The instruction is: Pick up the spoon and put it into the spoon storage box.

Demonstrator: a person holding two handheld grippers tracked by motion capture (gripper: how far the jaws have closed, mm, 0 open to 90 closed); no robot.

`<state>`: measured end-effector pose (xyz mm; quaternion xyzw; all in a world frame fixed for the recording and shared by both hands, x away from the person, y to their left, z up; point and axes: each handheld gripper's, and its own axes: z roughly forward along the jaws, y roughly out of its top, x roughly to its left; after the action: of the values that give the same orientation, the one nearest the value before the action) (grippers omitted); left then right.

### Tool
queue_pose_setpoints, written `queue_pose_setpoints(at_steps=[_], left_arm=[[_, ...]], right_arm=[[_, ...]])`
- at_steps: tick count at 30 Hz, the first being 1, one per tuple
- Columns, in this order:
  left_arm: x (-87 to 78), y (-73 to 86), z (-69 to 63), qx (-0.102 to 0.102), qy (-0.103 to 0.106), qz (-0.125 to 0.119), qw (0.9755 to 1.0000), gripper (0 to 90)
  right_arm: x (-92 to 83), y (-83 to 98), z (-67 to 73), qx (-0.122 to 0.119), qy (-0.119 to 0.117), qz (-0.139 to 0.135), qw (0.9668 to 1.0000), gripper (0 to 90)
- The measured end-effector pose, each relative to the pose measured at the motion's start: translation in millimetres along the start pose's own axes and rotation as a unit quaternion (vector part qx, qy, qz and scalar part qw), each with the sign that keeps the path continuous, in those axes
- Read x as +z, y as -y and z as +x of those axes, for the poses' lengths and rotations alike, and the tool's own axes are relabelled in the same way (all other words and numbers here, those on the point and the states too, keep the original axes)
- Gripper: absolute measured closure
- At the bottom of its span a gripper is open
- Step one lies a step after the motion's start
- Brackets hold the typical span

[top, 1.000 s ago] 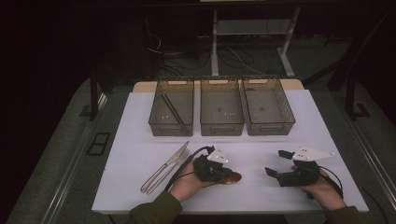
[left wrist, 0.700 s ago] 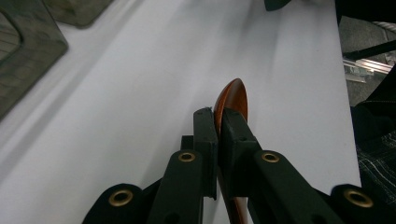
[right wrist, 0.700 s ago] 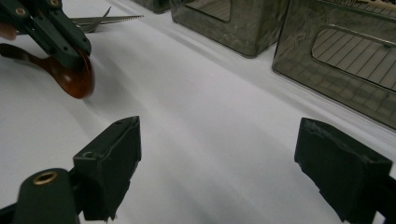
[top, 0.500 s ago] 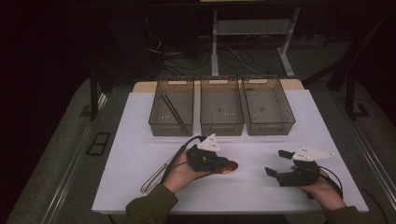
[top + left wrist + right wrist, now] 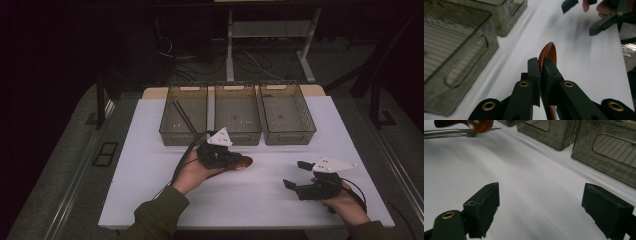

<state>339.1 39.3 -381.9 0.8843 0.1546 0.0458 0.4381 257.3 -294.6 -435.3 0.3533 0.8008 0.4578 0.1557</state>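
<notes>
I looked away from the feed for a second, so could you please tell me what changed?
The left gripper, shut on a brown spoon, carried it up and toward the trays, off the cutlery. The right gripper, open, and the trays stayed put.

lab: white test table (image 5: 150,150), trailing floor cables (image 5: 260,62), dark surround.

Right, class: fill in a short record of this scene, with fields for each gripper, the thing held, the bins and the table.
left gripper: shut on a brown spoon, lifted above the table
right gripper: open, holding nothing, low over the table
bins: three clear ones in a row at the far side
table: white top
cutlery: metal pieces lying flat
</notes>
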Motion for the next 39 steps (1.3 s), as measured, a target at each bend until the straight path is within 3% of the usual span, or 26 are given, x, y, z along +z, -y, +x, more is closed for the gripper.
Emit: queue_pose_setpoints(at_steps=[13, 22, 29, 39], left_arm=[[-5.8, -29.2, 25.1, 0.003, -0.037, -0.014, 0.9992, 84.6], [-4.0, -43.8, 44.4, -0.010, -0.064, -0.022, 0.9977, 84.6], [1.4, -56.7, 60.4, -0.028, -0.084, -0.035, 0.9954, 84.6], [12.7, -80.3, 87.5, -0.035, -0.102, -0.060, 0.9923, 84.6]], right_arm=[[-0.9, -0.1, -0.5, 0.001, 0.001, -0.003, 1.0000, 14.1], [-0.2, 0.2, -0.4, 0.000, 0.002, -0.002, 1.0000, 14.1], [-0.4, -0.1, -0.5, 0.000, 0.000, -0.004, 1.0000, 14.0], [-2.5, -1.0, -1.0, 0.011, -0.003, -0.012, 0.9999, 14.1]])
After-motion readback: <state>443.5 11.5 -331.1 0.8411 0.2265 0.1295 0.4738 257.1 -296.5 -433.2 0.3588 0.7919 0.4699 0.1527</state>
